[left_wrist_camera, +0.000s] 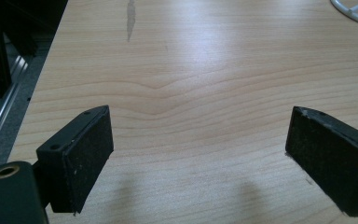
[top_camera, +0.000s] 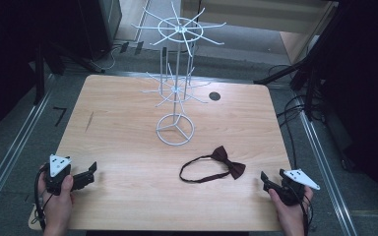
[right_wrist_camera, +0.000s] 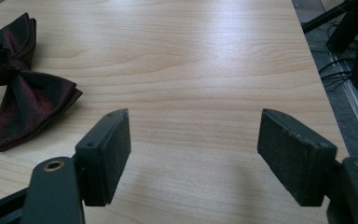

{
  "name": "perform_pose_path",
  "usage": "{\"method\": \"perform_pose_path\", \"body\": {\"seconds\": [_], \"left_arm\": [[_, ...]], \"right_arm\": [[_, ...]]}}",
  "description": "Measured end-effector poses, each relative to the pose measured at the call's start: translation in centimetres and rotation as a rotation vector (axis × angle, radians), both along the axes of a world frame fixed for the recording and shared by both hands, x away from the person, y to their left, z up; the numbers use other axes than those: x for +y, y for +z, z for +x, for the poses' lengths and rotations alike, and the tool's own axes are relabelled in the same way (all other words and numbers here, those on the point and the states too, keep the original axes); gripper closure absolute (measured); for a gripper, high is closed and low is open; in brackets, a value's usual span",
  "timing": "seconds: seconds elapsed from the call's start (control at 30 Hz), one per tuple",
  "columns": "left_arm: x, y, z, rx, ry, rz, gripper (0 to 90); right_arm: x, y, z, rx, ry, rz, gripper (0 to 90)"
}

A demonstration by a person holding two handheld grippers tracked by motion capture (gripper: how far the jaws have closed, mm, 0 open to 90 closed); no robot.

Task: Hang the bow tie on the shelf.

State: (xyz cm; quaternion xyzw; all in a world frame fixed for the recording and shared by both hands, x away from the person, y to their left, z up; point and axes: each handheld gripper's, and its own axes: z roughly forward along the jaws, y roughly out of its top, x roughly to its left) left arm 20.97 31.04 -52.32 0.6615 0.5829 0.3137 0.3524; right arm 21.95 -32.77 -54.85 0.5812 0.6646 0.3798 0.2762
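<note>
A dark red bow tie [top_camera: 229, 162] with a black neck strap [top_camera: 197, 172] lies flat on the wooden table [top_camera: 128, 123], right of centre near the front. In the right gripper view the bow tie [right_wrist_camera: 21, 84] sits at the left edge, ahead and left of the jaws. A white wire display stand [top_camera: 176, 73] with two tiers of radiating hooks rises at the table's middle back. My left gripper [top_camera: 86, 178] rests at the front left, held by a hand, open [left_wrist_camera: 198, 158] with bare wood between its pads. My right gripper [top_camera: 268, 183] sits at the front right, open [right_wrist_camera: 193, 156] and holding nothing.
A round dark grommet hole [top_camera: 214, 96] marks the table behind the stand's ring base [top_camera: 175, 129]. A dark streak [top_camera: 89, 120] marks the wood at left. Metal rails [top_camera: 10, 147] and cables [top_camera: 295, 108] run along the floor on both sides.
</note>
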Motion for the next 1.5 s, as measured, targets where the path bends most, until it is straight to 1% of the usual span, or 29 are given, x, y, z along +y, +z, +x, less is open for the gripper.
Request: {"method": "perform_pose_path", "body": {"seconds": [0.13,0.2,0.23,0.3,0.33,0.37,0.4,0.43,0.47,0.6,0.63,0.67,0.7,0.77,0.8,0.83,0.93,1.03,1.07,1.17,1.27,1.3,1.33,1.37,1.43,1.5], "left_arm": [[0.0,0.0,0.0,-0.009,-0.002,-0.002,8.3],[0.0,0.0,-0.1,-0.008,-0.005,-0.005,8.3],[0.0,0.0,-0.1,-0.007,-0.008,-0.002,8.3],[0.0,0.0,-0.1,-0.01,-0.01,0.001,8.3],[-0.1,0.0,-0.2,-0.012,-0.014,0.006,8.3],[-0.1,0.0,-0.2,-0.012,-0.014,0.006,8.3],[-0.2,0.0,-0.2,-0.017,-0.014,0.019,8.3],[-0.2,0.0,-0.2,-0.017,-0.014,0.019,8.4],[-0.3,0.0,-0.3,-0.02,-0.014,0.027,8.5],[-0.3,0.0,-0.4,-0.023,-0.022,0.029,8.5],[-0.4,0.0,-0.4,-0.024,-0.021,0.031,8.5],[-0.4,0.0,-0.4,-0.025,-0.018,0.032,8.5],[-0.4,0.0,-0.4,-0.022,-0.017,0.032,8.5],[-0.4,0.0,-0.3,-0.016,-0.018,0.036,8.5],[-0.4,0.0,-0.3,-0.016,-0.018,0.036,8.5],[-0.5,0.0,-0.3,-0.016,-0.018,0.04,8.5],[-0.5,0.0,-0.3,-0.013,-0.018,0.042,8.5],[-0.5,0.0,-0.2,-0.007,-0.019,0.039,8.5],[-0.5,0.0,-0.2,-0.007,-0.017,0.04,8.5],[-0.5,0.0,-0.2,-0.006,-0.015,0.038,8.5],[-0.5,0.0,-0.2,-0.006,-0.015,0.037,8.5],[-0.5,0.0,-0.2,-0.004,-0.017,0.038,8.5],[-0.5,0.0,-0.2,0.001,-0.02,0.04,8.5],[-0.5,0.0,-0.1,0.005,-0.024,0.045,8.5],[-0.6,0.0,-0.1,0.009,-0.026,0.046,8.5],[-0.6,-0.1,-0.1,0.005,-0.027,0.047,8.6]], "right_arm": [[0.2,0.1,0.0,0.002,0.009,-0.016,26.9],[0.6,0.3,0.0,-0.001,0.017,-0.024,26.9],[0.9,0.6,0.1,0.001,0.031,-0.019,26.8],[1.2,0.7,0.1,-0.004,0.035,-0.028,26.8],[1.8,1.2,0.1,-0.011,0.041,-0.04,27.4],[2.0,1.5,0.1,-0.019,0.05,-0.041,27.8],[2.3,1.8,0.2,-0.024,0.056,-0.04,28.5],[2.3,1.8,0.2,-0.024,0.056,-0.04,28.5],[2.8,2.2,0.2,-0.035,0.069,-0.044,30.5],[3.9,3.0,0.6,-0.044,0.097,-0.041,30.9],[3.9,3.0,0.6,-0.044,0.097,-0.041,30.9],[4.5,3.4,0.9,-0.038,0.107,-0.04,33.3],[4.5,3.4,0.9,-0.038,0.107,-0.04,33.3],[5.3,3.8,1.4,-0.033,0.128,-0.043,38.2],[5.3,3.8,1.4,-0.033,0.128,-0.043,38.2],[5.7,4.1,1.7,-0.012,0.152,-0.039,42.1],[6.3,4.3,2.3,0.01,0.177,-0.048,47.3],[7.1,4.5,3.2,0.05,0.211,-0.057,53.5],[7.3,4.6,3.5,0.065,0.234,-0.065,56.7],[8.1,4.9,4.6,0.137,0.3,-0.077,60.7],[9.0,5.6,5.7,0.215,0.359,-0.097,63.1],[9.0,5.6,5.7,0.215,0.359,-0.097,63.1],[9.4,5.8,6.1,0.243,0.378,-0.113,62.7],[10.0,6.1,6.7,0.274,0.397,-0.164,63.1],[10.5,6.3,7.4,0.302,0.397,-0.186,63.1],[11.0,6.6,8.0,0.326,0.417,-0.187,62.8]]}}
